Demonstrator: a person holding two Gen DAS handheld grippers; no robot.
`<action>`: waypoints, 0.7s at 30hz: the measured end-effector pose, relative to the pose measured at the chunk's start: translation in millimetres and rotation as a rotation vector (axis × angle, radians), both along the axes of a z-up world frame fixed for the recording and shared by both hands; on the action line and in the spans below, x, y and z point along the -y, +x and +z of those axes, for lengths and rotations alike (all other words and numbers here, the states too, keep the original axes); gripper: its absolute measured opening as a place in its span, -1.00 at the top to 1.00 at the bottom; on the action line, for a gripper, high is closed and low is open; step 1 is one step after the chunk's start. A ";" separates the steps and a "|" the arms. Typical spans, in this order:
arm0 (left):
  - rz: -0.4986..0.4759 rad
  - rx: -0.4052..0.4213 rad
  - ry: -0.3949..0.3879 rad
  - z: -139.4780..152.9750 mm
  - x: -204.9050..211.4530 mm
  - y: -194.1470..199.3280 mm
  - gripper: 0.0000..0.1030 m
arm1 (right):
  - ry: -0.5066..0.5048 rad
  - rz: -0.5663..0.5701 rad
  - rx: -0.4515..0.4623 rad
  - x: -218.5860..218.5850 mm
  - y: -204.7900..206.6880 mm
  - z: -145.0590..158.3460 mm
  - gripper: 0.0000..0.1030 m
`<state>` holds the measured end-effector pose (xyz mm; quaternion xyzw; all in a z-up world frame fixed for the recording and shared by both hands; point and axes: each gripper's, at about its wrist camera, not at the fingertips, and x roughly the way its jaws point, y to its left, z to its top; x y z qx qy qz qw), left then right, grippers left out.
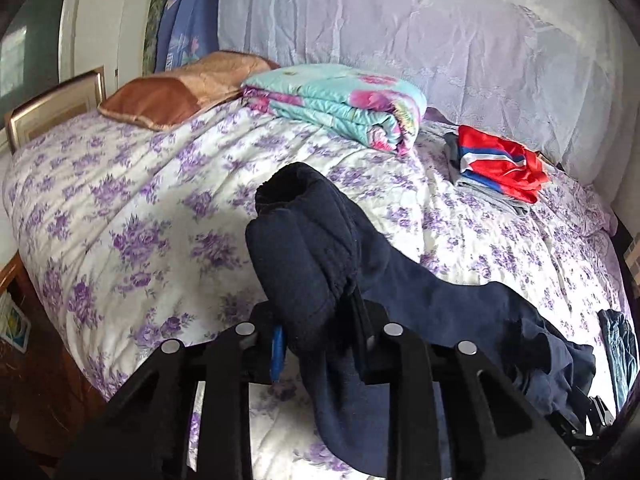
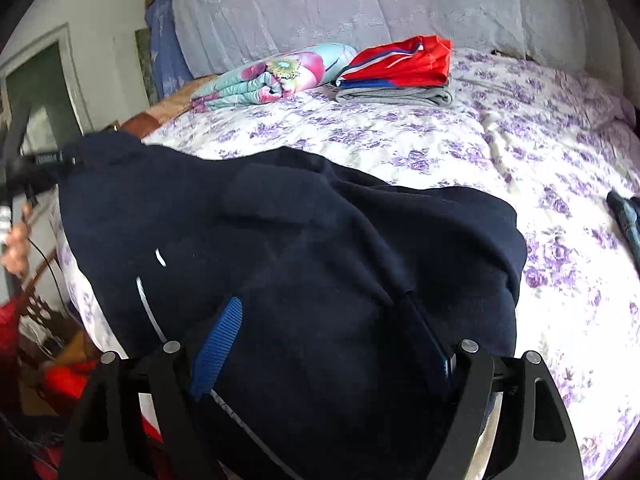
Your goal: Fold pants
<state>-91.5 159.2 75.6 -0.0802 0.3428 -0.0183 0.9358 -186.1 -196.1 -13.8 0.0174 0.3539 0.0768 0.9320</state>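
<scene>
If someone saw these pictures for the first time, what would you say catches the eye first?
The dark navy pants dominate, bunched across the near side of the purple-flowered bedspread and gripped by the left tool and the right tool. Next comes the bright red folded garment on a grey stack at the far right, with the turquoise floral quilt folded beside it.

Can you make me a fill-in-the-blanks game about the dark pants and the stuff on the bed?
1. The left tongs pinch the pants, which are dark ____ in color.
2. The bedspread has ____ flowers.
3. On the grey folded clothes lies a bright ____ garment.

Missing words: navy blue; purple; red
</scene>
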 end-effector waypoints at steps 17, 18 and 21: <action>-0.676 0.271 0.360 13.6 281.2 -121.0 0.55 | 0.687 -0.398 0.132 187.9 -63.4 11.0 -0.68; -0.723 0.220 0.403 -6.4 298.4 -124.4 0.51 | 0.677 -0.406 0.135 188.3 -64.1 11.0 -0.68; -0.809 0.044 0.487 -47.7 317.2 -124.1 0.45 | 0.643 -0.397 0.148 186.3 -65.4 11.9 -0.68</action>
